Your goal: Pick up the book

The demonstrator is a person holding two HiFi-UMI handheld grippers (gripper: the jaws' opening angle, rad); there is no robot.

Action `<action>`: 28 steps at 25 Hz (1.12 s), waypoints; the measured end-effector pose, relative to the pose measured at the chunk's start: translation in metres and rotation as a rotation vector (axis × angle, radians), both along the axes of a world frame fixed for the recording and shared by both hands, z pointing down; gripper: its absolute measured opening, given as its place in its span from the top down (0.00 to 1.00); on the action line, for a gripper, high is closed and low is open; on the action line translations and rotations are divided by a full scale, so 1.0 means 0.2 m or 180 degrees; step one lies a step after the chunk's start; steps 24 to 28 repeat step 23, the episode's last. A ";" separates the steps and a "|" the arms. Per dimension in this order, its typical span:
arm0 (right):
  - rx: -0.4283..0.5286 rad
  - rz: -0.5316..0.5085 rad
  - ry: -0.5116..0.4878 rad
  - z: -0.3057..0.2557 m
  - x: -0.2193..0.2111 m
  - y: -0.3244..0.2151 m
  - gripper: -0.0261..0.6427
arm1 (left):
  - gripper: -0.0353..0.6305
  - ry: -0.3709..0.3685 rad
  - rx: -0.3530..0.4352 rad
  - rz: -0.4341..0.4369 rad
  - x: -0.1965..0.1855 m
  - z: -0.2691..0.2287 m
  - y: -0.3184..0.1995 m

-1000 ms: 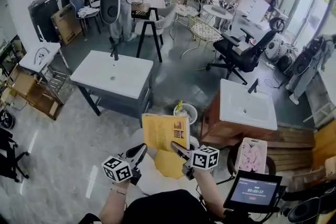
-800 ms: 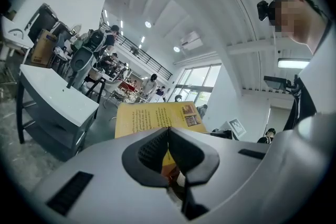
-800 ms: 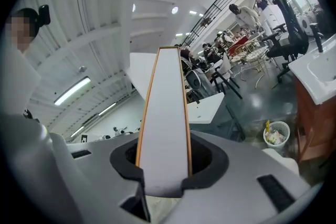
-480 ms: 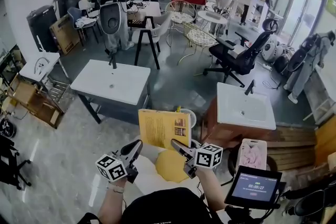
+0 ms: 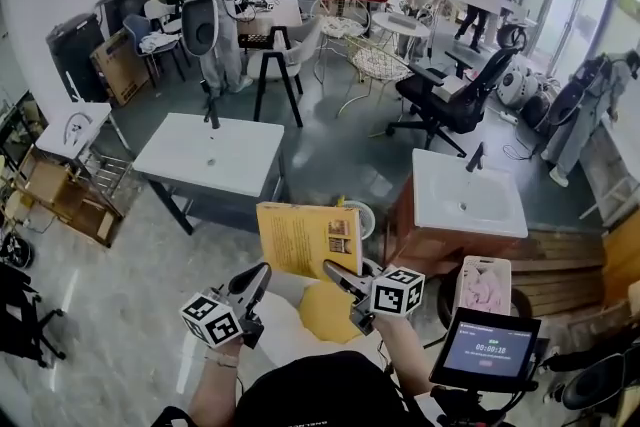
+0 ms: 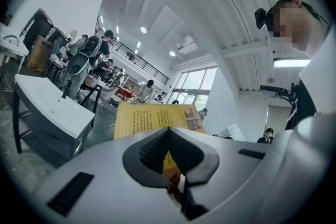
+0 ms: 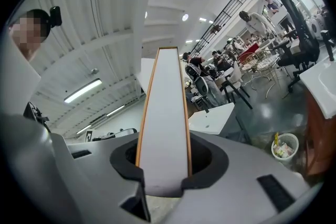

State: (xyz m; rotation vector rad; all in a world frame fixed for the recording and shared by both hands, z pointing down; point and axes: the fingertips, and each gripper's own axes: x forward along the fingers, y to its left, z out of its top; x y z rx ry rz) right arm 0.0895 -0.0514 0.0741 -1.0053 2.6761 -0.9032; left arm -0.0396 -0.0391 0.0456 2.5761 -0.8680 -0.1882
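Note:
The yellow book stands upright in the air in front of me, its back cover with print facing me. My right gripper is shut on its lower right edge; in the right gripper view the white page edge of the book runs up from between the jaws of the right gripper. My left gripper hovers just left of the book's lower corner, jaws together and holding nothing. The left gripper view shows the book beyond the joined tips of the left gripper.
Below the book a yellow pad lies on a small round white table. White basin tables, a waste basket, a pink bag and a timer screen surround it. People stand at the back.
Both grippers and the book have risen a little above the yellow pad. The right gripper's hold on the book is unchanged.

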 end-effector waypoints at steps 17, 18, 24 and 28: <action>-0.0114 0.0112 -0.0001 0.07 0.04 0.00 0.72 | 0.93 0.0030 0.0019 0.0153 0.07 0.07 0.01; -0.0113 0.0112 0.0001 0.07 0.03 0.00 0.72 | 0.93 0.0023 0.0020 0.0135 0.06 0.08 0.02; -0.0112 0.0121 -0.0005 0.09 0.04 0.00 0.72 | 0.93 -0.0097 0.0047 0.0053 0.06 0.11 0.00; -0.0112 0.0121 -0.0005 0.09 0.04 0.00 0.72 | 0.93 -0.0097 0.0047 0.0053 0.06 0.11 0.00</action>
